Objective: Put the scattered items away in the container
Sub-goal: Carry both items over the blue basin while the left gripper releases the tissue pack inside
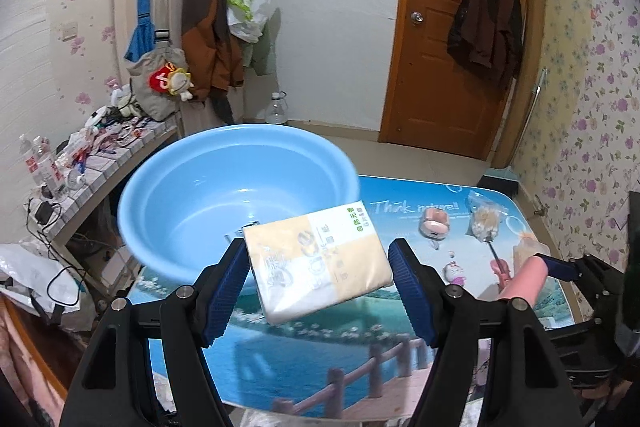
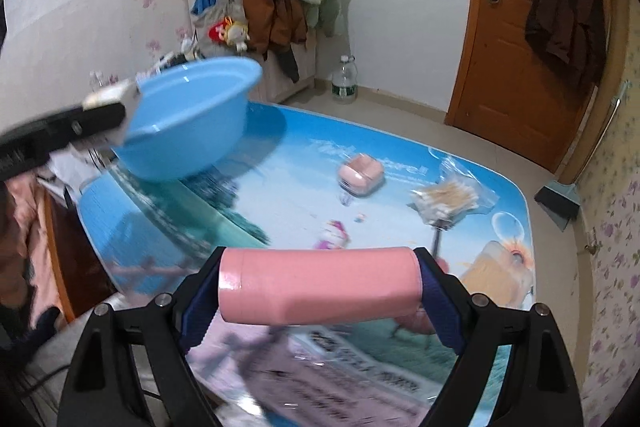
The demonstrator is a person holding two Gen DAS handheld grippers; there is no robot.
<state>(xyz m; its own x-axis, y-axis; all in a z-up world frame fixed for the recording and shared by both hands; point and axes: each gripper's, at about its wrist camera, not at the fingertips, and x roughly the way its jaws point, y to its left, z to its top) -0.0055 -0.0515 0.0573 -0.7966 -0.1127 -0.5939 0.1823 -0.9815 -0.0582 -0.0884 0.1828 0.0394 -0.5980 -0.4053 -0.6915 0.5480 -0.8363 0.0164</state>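
Item 1 — tissue pack [image 1: 320, 263]: soft, film-wrapped, cream and white, lower centre of the left wrist view. Light and squashy; the wrapper looks slick, so a firm squeeze across the short sides suits it better than a hold on a corner. The left hand-held gripper [image 1: 318, 287] has it between its blue pads, tilted, just in front of the basin's near rim. The left pad presses on the pack's edge; whether the right pad touches it is hard to tell at this angle.

Item 2 — pink roll [image 2: 320, 285]: a smooth cylinder, lower centre of the right wrist view. It appears fairly stiff and light, though liable to spin or slide out if held only at the ends. The right hand-held gripper [image 2: 320, 291] pinches it endwise, one pad against each end, above the tabletop [image 2: 280, 167].

Item 3 — small pink case [image 2: 360, 173]: hard-looking and rounded, lying mid-frame on the tabletop. Best taken across its flat sides.

Item 4 — clear bag of cotton swabs [image 2: 452, 199]: right of the case — limp, crinkly, very light. Pinch the bunched film, not the contents.

Container — blue basin [image 1: 236, 199]: rigid plastic, wide-mouthed, nothing visible inside, upper left of the right wrist view.
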